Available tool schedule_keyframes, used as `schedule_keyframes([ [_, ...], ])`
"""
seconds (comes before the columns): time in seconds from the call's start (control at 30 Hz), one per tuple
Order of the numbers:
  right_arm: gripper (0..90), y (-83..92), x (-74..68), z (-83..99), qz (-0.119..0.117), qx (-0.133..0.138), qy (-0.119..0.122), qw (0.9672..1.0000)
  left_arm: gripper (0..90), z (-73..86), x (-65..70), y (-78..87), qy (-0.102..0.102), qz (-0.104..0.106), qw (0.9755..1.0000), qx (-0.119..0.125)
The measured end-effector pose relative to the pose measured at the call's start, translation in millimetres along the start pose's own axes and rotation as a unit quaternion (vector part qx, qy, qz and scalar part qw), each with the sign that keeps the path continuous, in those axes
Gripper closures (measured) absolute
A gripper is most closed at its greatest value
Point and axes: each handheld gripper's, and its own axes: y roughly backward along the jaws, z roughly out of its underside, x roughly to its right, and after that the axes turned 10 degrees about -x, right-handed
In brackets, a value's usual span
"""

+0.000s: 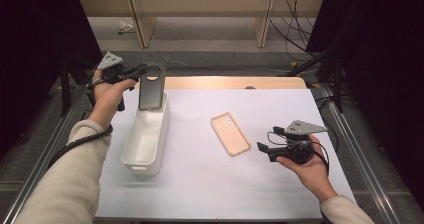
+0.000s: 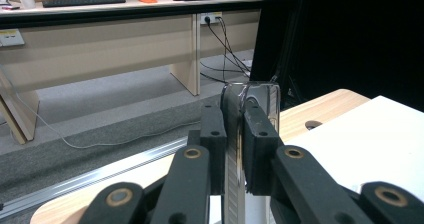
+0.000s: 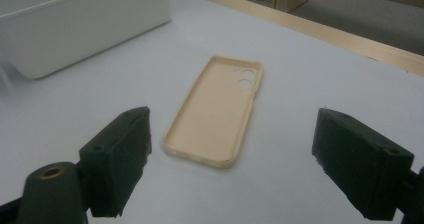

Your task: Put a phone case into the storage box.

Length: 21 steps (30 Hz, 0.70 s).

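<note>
Left claw (image 1: 142, 72) pinches my dark translucent phone case (image 1: 150, 89) upright over the white plastic bin (image 1: 146, 143), likely for dropping in, while right claw (image 1: 266, 151) gapes toward the beige case (image 3: 215, 110).

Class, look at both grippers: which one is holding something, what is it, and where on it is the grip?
The left gripper pinches the dark phone case near its top edge, above the white bin. The right gripper holds nothing.

Two phone cases: one dark (image 1: 150, 90) at far left, one beige (image 1: 230, 133) near centre; one white bin (image 1: 146, 139); two grippers.
</note>
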Motion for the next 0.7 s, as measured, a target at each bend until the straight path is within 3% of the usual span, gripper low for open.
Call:
schedule_keyframes([
  [0.7, 16.4, -0.2, -0.5, 0.4, -0.007, 0.002, 0.001, 1.0000, 81.2, 11.8, -6.4, -13.8, 0.016, -0.004, 0.9998, -0.015],
])
